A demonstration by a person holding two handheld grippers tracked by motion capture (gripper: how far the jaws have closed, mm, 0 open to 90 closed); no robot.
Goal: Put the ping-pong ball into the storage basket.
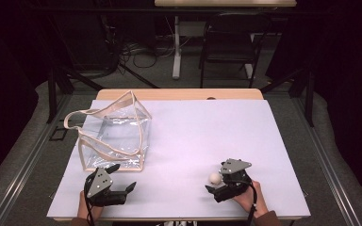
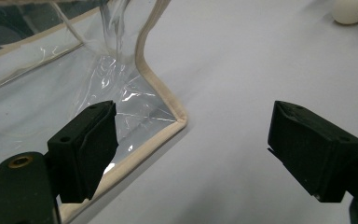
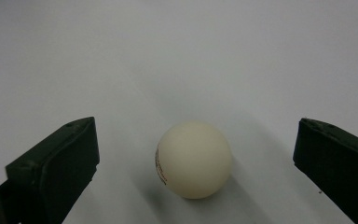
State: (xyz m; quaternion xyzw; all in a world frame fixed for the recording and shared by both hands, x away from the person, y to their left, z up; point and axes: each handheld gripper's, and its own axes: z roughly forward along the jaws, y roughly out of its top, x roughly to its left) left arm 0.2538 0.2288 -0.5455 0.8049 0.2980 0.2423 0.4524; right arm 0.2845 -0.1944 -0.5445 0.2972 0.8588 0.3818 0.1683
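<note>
A clear plastic bag (image 1: pixel 115 136) with beige trim and handles stands on the white table (image 1: pixel 184 127) at the left. My left gripper (image 1: pixel 121 176) is open just in front of the bag's near corner (image 2: pixel 179 121), its jaws wide apart. A cream ping-pong ball (image 1: pixel 215 178) rests on the table near the front right. My right gripper (image 1: pixel 216 182) is open, and the ball (image 3: pixel 193 159) lies on the table between its two jaws, touching neither.
The ball (image 2: pixel 349 11) also sits far right in the left gripper view. A black chair (image 1: pixel 228 42) and a desk leg (image 1: pixel 176 44) stand beyond the table's far edge. Bare white tabletop spreads between the bag and the right edge.
</note>
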